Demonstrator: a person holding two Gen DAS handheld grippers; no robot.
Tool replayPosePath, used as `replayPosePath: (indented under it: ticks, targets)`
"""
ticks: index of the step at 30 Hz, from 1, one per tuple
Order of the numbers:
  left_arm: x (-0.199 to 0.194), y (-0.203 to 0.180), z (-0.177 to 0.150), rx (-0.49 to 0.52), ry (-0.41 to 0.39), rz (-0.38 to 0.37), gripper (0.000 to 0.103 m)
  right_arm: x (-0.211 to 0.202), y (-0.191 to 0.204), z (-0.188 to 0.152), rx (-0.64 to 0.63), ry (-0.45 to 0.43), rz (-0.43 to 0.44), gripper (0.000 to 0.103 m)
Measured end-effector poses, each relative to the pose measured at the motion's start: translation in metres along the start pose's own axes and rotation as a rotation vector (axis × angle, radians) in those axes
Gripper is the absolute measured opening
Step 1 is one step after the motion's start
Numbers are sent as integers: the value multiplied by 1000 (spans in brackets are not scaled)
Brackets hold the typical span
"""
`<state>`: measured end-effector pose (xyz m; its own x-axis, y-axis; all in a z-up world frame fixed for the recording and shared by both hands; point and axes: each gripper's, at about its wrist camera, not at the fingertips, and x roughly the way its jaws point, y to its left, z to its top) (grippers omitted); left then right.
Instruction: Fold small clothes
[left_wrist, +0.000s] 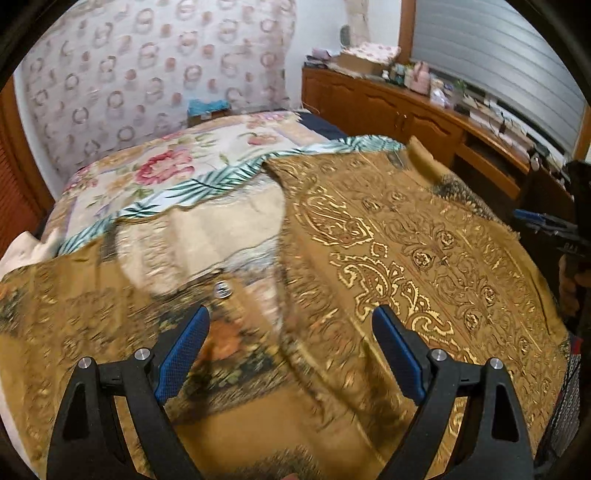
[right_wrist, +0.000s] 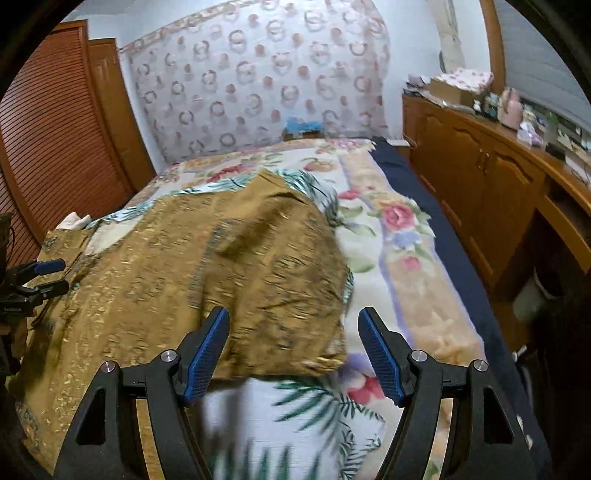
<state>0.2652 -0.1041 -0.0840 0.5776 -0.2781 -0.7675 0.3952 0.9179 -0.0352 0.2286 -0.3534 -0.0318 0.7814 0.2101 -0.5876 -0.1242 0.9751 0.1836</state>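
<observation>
Bedroom, bed (right_wrist: 402, 295) with floral cover: one gold paisley garment (left_wrist: 424, 240) lies spread and rumpled across it, over a palm-print cloth (right_wrist: 303, 410); no fold visible, so folding looks barely begun. Left gripper (left_wrist: 291, 332) and right gripper (right_wrist: 293, 332): fingers wide, holding nothing, above the garment. Wooden cabinets (right_wrist: 480, 177) alongside.

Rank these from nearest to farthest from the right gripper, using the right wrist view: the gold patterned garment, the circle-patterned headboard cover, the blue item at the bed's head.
1. Gold patterned garment: just ahead of the right gripper, towards the left.
2. Blue item: far end of the bed.
3. Circle-patterned headboard cover: rising behind it.
</observation>
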Motion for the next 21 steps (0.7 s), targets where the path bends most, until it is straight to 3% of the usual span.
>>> replayPosePath:
  ticks: [6, 11, 12, 21]
  targets:
    - [18, -11, -1, 30, 52, 7, 91, -3, -8, 7, 2, 39, 19, 74]
    - [18, -14, -3, 50, 37, 4, 97, -6, -14, 8, -6, 88, 46, 74]
    - [19, -15, -4, 57, 39, 0, 103, -6, -18, 5, -9, 96, 48, 73]
    - [22, -19, -2, 66, 45, -1, 103, -9, -33, 4, 46, 147, 91, 62]
